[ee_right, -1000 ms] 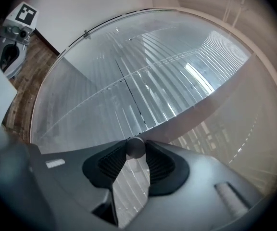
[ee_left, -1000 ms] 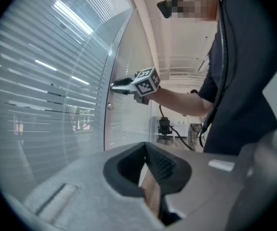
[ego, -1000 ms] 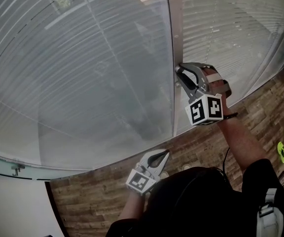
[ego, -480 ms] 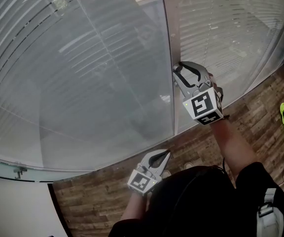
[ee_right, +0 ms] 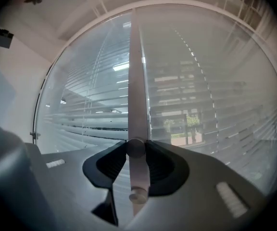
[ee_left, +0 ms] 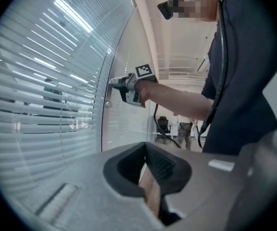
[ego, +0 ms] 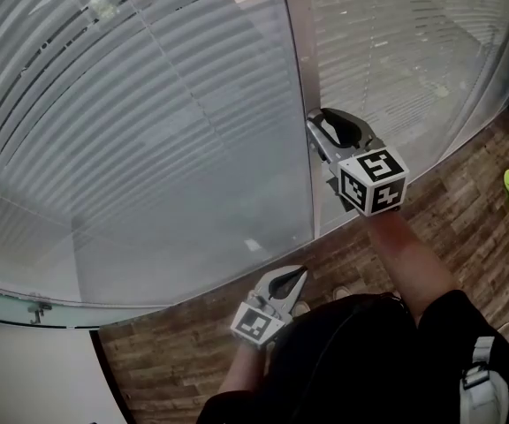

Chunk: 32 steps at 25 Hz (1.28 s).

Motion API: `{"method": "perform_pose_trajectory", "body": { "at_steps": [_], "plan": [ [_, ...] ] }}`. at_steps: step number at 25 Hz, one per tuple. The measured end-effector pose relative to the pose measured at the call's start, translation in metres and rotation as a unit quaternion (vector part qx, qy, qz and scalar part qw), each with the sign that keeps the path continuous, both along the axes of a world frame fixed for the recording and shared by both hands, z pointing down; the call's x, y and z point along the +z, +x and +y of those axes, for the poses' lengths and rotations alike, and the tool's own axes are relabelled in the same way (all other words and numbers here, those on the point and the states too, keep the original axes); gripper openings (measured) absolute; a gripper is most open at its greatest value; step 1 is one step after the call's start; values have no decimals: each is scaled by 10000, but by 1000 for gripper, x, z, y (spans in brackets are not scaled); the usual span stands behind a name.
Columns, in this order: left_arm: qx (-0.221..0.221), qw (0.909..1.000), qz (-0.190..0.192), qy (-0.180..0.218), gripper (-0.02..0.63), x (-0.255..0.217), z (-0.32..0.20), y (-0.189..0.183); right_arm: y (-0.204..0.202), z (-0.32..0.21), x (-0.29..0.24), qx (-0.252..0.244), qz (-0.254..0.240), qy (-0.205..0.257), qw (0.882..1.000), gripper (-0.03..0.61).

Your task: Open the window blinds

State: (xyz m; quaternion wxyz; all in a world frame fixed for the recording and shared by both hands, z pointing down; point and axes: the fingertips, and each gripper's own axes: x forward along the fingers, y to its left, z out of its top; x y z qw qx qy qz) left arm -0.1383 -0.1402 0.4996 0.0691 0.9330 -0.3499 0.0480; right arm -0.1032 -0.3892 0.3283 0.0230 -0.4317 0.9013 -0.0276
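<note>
Right gripper (ego: 315, 131) clenched on small round metal knob (ee_right: 135, 148) of grey vertical frame post (ee_right: 137, 81). Left gripper (ego: 301, 274) closed, empty, nearer.

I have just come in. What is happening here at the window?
A person works at a glass wall with blinds, one pair of tongs in each hand. The right tongs are closed on a small round knob on the upright frame post between two panes. The left tongs hang low, shut and empty, over the wooden floor. Some slats show dark gaps, so they look partly open.
</note>
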Motion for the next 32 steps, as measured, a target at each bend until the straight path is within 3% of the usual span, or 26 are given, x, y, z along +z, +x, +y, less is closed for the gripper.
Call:
{"method": "perform_pose_trajectory", "body": {
  "at_steps": [5, 32],
  "plan": [
    [30, 10000, 39, 13, 5, -1, 0, 3, 1, 0, -2, 43, -462, -245, 9986, 132],
    [-64, 10000, 23, -6, 5, 0, 3, 0, 2, 0, -1, 50, -682, -275, 9973, 132]
  ]
}}
